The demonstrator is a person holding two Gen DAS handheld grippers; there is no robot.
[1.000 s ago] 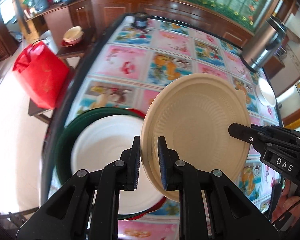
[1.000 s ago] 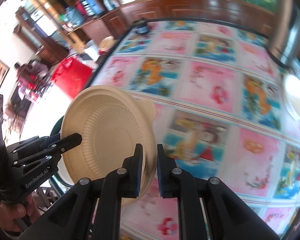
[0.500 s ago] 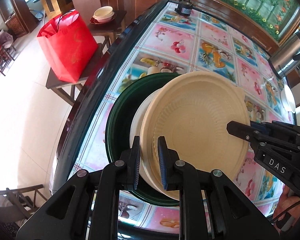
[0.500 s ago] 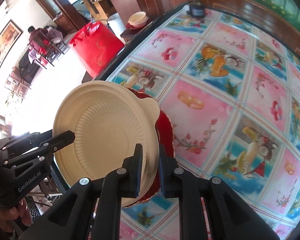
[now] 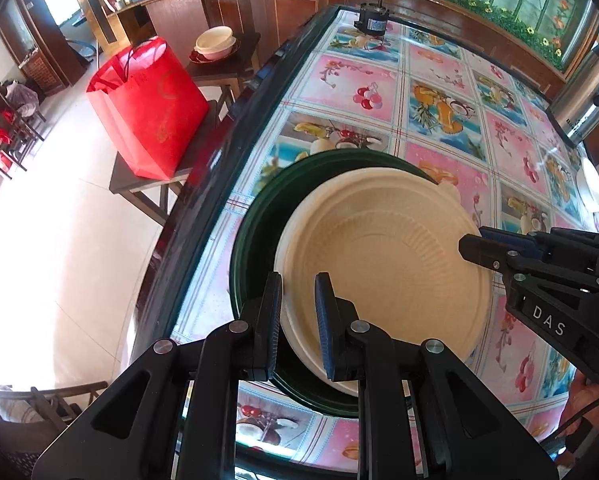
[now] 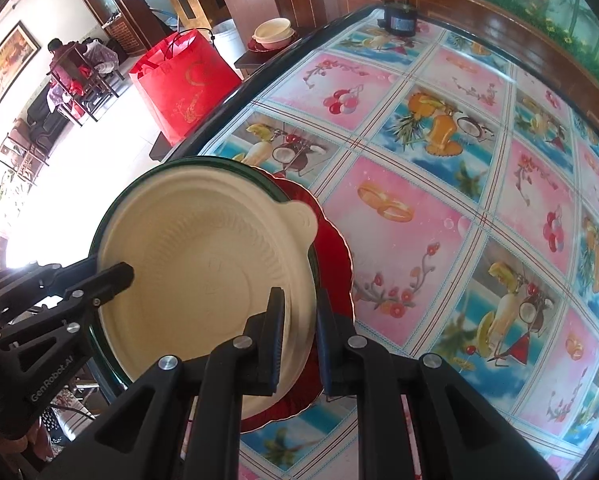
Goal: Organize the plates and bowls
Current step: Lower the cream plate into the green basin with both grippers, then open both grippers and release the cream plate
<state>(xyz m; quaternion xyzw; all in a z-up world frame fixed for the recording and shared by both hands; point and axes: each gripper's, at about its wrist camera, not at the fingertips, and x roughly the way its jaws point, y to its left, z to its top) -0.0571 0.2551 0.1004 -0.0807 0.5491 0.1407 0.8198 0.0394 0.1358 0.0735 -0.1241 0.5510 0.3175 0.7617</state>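
Gripping opposite rims, left tongs (image 5: 297,320) and right tongs (image 6: 297,336) hold a round beige pulp plate (image 5: 383,268) over the dark green plate (image 5: 255,240) on the tabletop (image 5: 439,92); next, likely release.

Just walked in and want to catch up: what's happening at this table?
A person holds one handheld gripper in each hand, and both are clamped on opposite rims of the same beige moulded-fibre plate. The left gripper pinches the near rim; the right gripper pinches the far side. The plate sits over a dark green round plate and a red scalloped plate on the fruit-patterned table.
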